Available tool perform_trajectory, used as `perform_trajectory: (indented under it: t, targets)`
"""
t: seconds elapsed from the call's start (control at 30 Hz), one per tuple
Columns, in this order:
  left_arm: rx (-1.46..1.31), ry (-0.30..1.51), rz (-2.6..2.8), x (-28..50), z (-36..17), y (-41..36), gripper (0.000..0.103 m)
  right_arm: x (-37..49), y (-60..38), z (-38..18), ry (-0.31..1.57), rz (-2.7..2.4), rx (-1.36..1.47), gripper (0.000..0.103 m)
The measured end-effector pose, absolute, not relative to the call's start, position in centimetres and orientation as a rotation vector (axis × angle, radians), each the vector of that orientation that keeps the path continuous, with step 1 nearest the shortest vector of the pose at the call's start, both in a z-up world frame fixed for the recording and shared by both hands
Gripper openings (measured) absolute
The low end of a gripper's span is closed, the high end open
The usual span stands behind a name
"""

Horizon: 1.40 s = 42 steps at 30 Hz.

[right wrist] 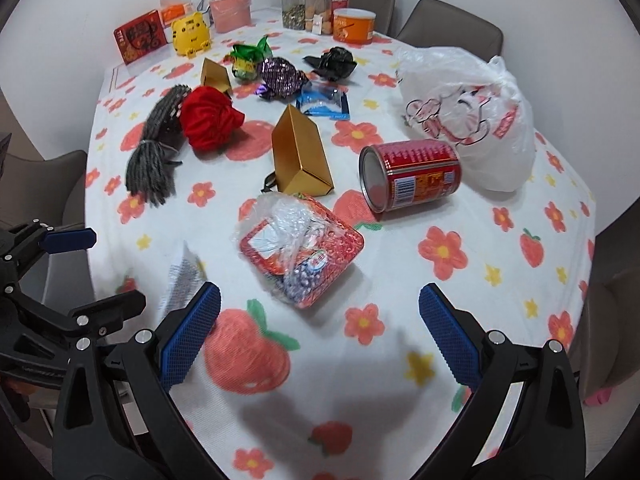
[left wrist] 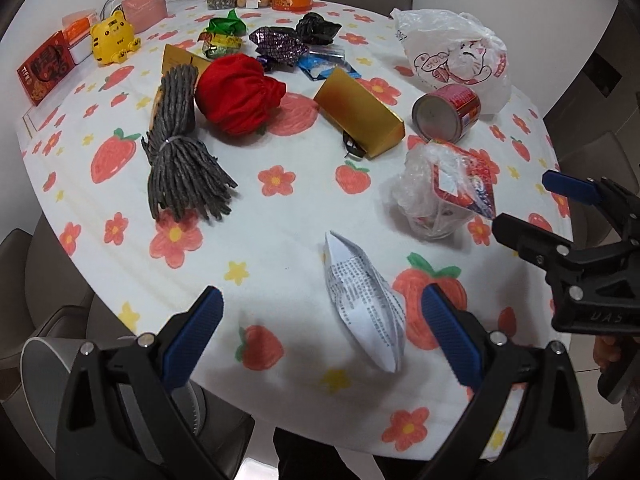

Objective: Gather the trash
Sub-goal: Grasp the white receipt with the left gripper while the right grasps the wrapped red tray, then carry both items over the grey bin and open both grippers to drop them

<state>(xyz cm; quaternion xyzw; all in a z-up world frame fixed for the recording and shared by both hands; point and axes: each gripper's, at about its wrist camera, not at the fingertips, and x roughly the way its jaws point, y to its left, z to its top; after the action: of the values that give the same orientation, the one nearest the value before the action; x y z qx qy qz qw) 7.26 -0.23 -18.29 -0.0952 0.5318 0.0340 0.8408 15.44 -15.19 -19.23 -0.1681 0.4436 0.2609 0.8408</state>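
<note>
While both sets of blue-padded jaws stand wide and hold nothing, the left gripper (left wrist: 320,340) hovers over the near table edge with a folded printed paper (left wrist: 362,300) between its fingers, and the right gripper (right wrist: 320,336) hangs over the cloth just short of a crumpled red wrapper in clear plastic (right wrist: 298,248). The table (right wrist: 500,300) wears a white cloth printed with strawberries and flowers; grey chairs ring it, and a pale wall stands behind.

Taking the red can (right wrist: 410,174) as landmark: it lies on its side, long axis across the table, open end toward the left. The wrapper lies just nearer than it, the one white plastic bag (right wrist: 472,120) touches it behind, and one gold box (right wrist: 300,156) lies left. A second gold box (right wrist: 216,74) stands farther left, beyond a red cloth ball (right wrist: 208,120) and grey yarn bundle (right wrist: 160,148).
</note>
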Motion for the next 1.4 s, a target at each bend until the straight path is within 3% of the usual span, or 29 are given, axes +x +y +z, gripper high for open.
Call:
perform_trajectory:
  t: [0.3,0.4,0.53,0.6,0.67,0.73,0.83,1.17,1.4]
  targets:
    - [-0.185,1.147,0.072,8.6,-22.5,-1.7,0.098,18.3,-14.2,-23.0,0.925,0.62,-0.394,0.096]
    - [-0.172,1.152,0.063,8.6,-23.3,-2.2,0.096,18.8,-14.1,-23.5,0.926,0.642,-0.402,0.083]
    - [-0.097,1.129,0.064,8.7,-23.4,-3.4,0.074,18.8,-13.6,-23.9,0.941,0.692,-0.416,0.057]
    - [-0.076,1.119,0.06,8.9,-23.3,-3.8,0.066,18.5,-13.2,-23.8,0.932,0.712,-0.436,0.05]
    - [-0.076,1.107,0.058,9.1,-23.1,-3.8,0.048,18.2,-13.0,-23.7,0.919,0.72,-0.45,0.047]
    - [-0.094,1.104,0.044,9.4,-23.0,-3.7,0.036,18.0,-12.9,-23.4,0.917,0.731,-0.451,0.046]
    - [-0.099,1.089,0.031,9.4,-22.5,-3.6,0.029,17.7,-13.1,-22.9,0.91,0.742,-0.454,0.044]
    - [-0.153,1.008,0.105,6.1,-18.4,-1.9,0.028,15.1,-12.3,-18.8,0.858,0.813,-0.488,0.044]
    - [-0.233,0.978,0.304,-0.8,-15.6,3.6,0.028,9.4,-5.7,-16.2,0.824,1.034,-0.55,0.044]
